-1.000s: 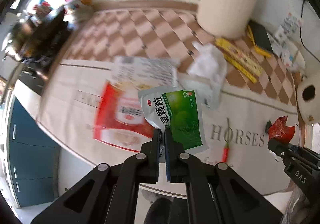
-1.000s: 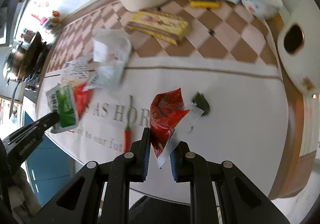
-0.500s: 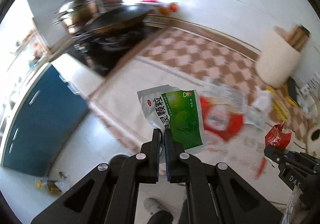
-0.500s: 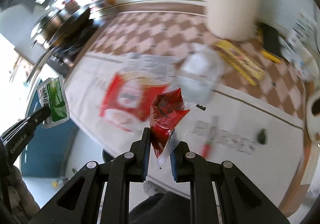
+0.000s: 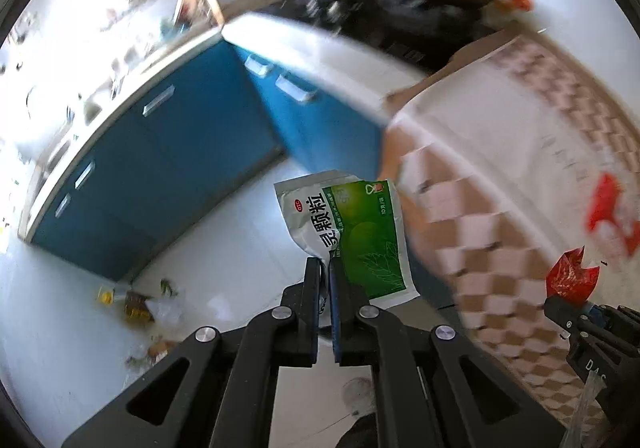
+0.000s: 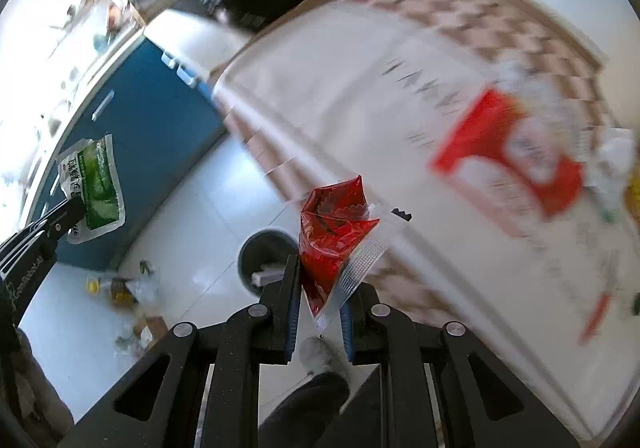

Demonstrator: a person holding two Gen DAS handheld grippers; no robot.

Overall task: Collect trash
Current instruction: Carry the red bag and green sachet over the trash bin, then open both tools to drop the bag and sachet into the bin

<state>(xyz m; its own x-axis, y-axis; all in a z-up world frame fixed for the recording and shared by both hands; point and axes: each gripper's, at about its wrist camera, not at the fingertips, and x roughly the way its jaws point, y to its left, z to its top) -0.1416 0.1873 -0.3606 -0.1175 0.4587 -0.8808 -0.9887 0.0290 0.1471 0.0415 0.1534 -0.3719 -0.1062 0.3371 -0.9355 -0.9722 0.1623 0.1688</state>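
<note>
My left gripper (image 5: 325, 268) is shut on a green and white sachet (image 5: 352, 236), held in the air beside the table over the white floor; it also shows in the right wrist view (image 6: 94, 188). My right gripper (image 6: 318, 280) is shut on a torn red wrapper (image 6: 332, 236) with a clear strip, above a dark round trash bin (image 6: 260, 252) on the floor. The red wrapper shows in the left wrist view (image 5: 570, 280) at the right.
The table with a white and checked cloth (image 6: 380, 88) lies to the right, with a red and white packet (image 6: 508, 156) on it. Blue cabinets (image 5: 152, 176) stand to the left. Loose litter (image 5: 136, 304) lies on the floor by the cabinets.
Both grippers have swung left, off the table and out over the floor, each still holding its wrapper. The trash bin has come into the right wrist view.
</note>
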